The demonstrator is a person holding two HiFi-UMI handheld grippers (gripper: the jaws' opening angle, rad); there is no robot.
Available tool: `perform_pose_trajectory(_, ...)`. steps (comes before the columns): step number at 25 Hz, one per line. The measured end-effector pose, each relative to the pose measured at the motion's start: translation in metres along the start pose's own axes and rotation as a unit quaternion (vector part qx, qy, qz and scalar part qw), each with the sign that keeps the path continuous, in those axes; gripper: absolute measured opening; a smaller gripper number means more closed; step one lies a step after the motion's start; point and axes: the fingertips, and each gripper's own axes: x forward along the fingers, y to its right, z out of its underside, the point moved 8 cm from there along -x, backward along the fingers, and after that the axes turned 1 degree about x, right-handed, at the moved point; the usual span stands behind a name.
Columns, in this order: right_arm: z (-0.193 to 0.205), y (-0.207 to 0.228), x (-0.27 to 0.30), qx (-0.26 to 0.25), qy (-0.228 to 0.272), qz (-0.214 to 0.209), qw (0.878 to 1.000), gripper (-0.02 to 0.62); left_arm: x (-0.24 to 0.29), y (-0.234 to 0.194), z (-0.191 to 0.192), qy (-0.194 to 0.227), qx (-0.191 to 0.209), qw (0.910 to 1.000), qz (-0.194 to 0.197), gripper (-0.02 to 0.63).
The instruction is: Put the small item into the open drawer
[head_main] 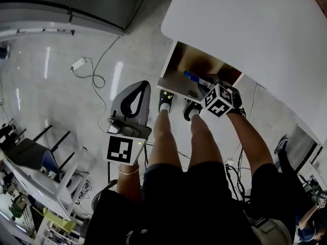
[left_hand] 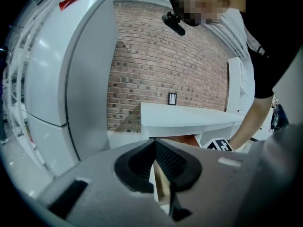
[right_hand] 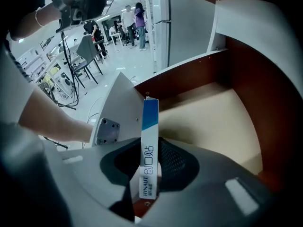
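Note:
The small item is a slim blue-and-white box (right_hand: 149, 150), standing upright between the pads of my right gripper (right_hand: 150, 167), which is shut on it. The box hangs over the tan floor of the open drawer (right_hand: 213, 122), inside its brown walls. In the head view the drawer (head_main: 176, 60) sticks out from under the white table (head_main: 255, 29). There my right gripper (head_main: 202, 88) reaches into it with the box (head_main: 192, 77). My left gripper (head_main: 141, 86) is held over the floor, left of the drawer. Its fingertips meet with nothing between them (left_hand: 154, 143).
The person's legs and shoes (head_main: 164, 100) stand right in front of the drawer. A cable and power strip (head_main: 79, 64) lie on the shiny floor. A tall grey fridge (left_hand: 61, 70) stands at the left, and chairs and racks (head_main: 30, 152) crowd the lower left.

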Motion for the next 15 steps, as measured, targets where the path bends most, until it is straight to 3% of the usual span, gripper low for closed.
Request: perform_pose_trajectory(15,-0.01,0.003,0.025,-0.025,-0.039,-0.022,0.999,0.095,-0.009,-0.018,0.002,-0.002,-0.015,0.9995,-0.026,-0.009)
